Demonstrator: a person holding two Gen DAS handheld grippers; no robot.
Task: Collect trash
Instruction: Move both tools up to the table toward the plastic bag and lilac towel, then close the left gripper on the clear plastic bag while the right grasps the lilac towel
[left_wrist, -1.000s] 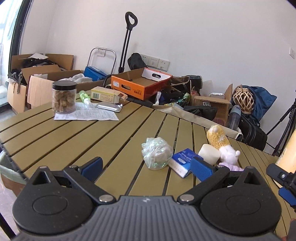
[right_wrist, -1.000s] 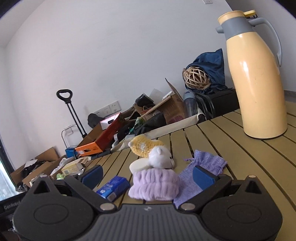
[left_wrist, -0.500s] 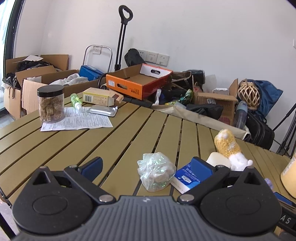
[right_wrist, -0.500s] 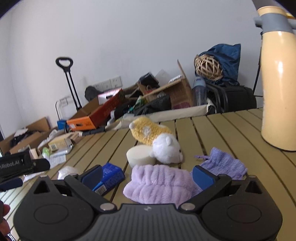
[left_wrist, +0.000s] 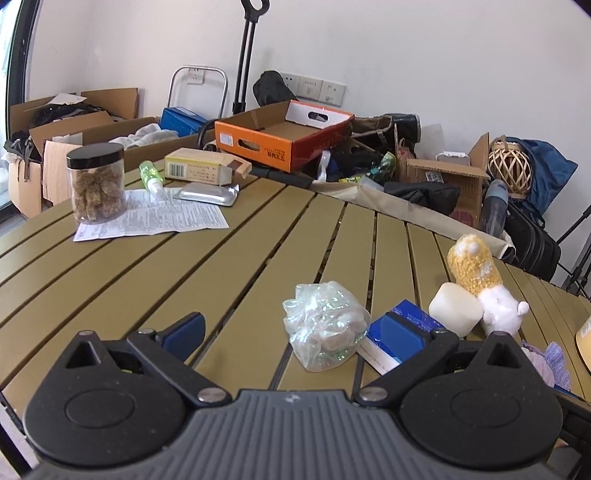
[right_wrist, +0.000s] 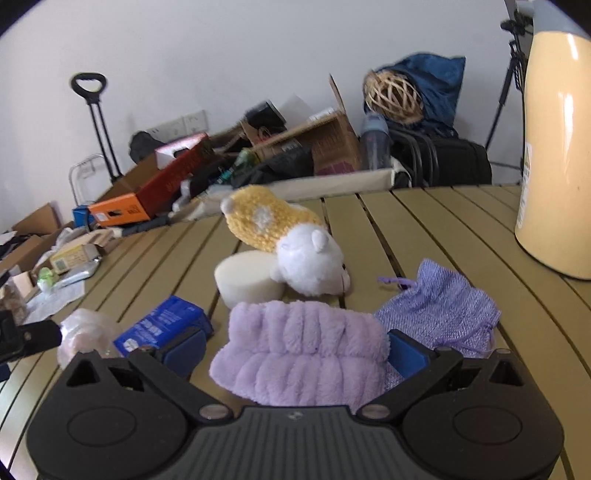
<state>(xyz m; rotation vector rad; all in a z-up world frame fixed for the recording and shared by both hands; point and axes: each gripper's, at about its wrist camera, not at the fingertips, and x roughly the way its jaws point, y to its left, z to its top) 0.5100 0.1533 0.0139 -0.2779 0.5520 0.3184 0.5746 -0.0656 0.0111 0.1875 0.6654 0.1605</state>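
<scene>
A crumpled clear plastic wad (left_wrist: 325, 330) lies on the slatted olive table (left_wrist: 184, 266), between the wide-apart fingers of my open left gripper (left_wrist: 295, 332), nearer the right finger. Beside it lies a blue tissue packet (left_wrist: 397, 338), also seen as the blue packet (right_wrist: 162, 325) in the right wrist view, where the plastic wad (right_wrist: 86, 330) shows at lower left. My right gripper (right_wrist: 295, 349) stands open around a fluffy purple headband (right_wrist: 303, 350), not squeezing it.
A white sponge (right_wrist: 251, 282), a yellow-and-white plush toy (right_wrist: 291, 240) and a purple knit pouch (right_wrist: 439, 314) lie ahead. A cream thermos (right_wrist: 557, 155) stands right. A jar (left_wrist: 96, 182), paper sheet (left_wrist: 155, 218), carton (left_wrist: 201, 168) and foil pack (left_wrist: 207, 194) sit far left. Boxes clutter the floor behind.
Both grippers have moved forward and lower over the table. The plastic wad now sits between the left fingers, and the purple headband has come between the right fingers.
</scene>
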